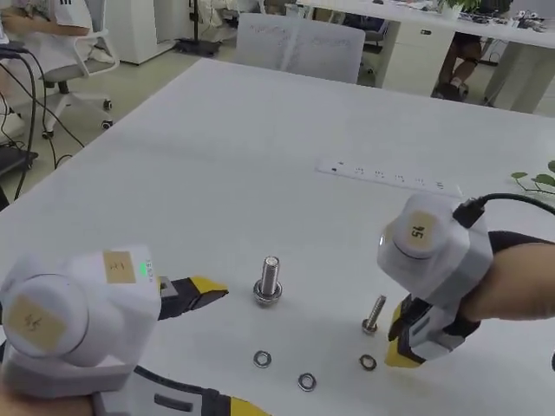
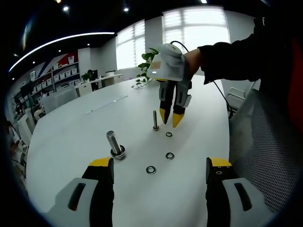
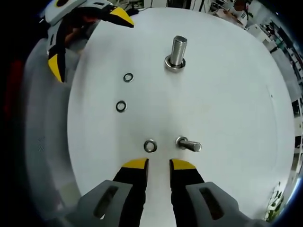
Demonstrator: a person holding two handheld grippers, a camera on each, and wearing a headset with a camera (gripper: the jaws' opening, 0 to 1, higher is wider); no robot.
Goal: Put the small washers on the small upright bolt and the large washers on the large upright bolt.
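Count on the bench [image 1: 217, 156]: two bolts, both upright, and three loose washers.

- Large bolt [image 1: 270, 279] stands near the middle of the work area. A ring sits around its foot [image 1: 268, 297], on the bench; whether this is one washer or several cannot be told.
- Small bolt [image 1: 374, 314] stands to the right of the large one, well apart from it, with nothing on its shaft.
- Loose washers lie flat in a row in front of the bolts: the first washer [image 1: 262, 358], the second washer [image 1: 306, 381], and the third washer [image 1: 368, 362], which lies just beside the small bolt. None touches another. Their sizes cannot be told apart reliably.

Left gripper [image 2: 160, 161]: its fingers [image 2: 102, 182] are spread wide and grasp nothing. They are level with the bench and point past the large bolt toward the loose washers. No contact with any part.

Right gripper [image 3: 158, 163]: its fingers [image 3: 135, 172] are drawn close together with a narrow gap between the yellow tips, and nothing sits in the gap. They point downward, with the tips just short of the third washer and the small bolt. Contact with the bench cannot be told. In the left gripper view, the tips hang just beside the small bolt, apart from it.
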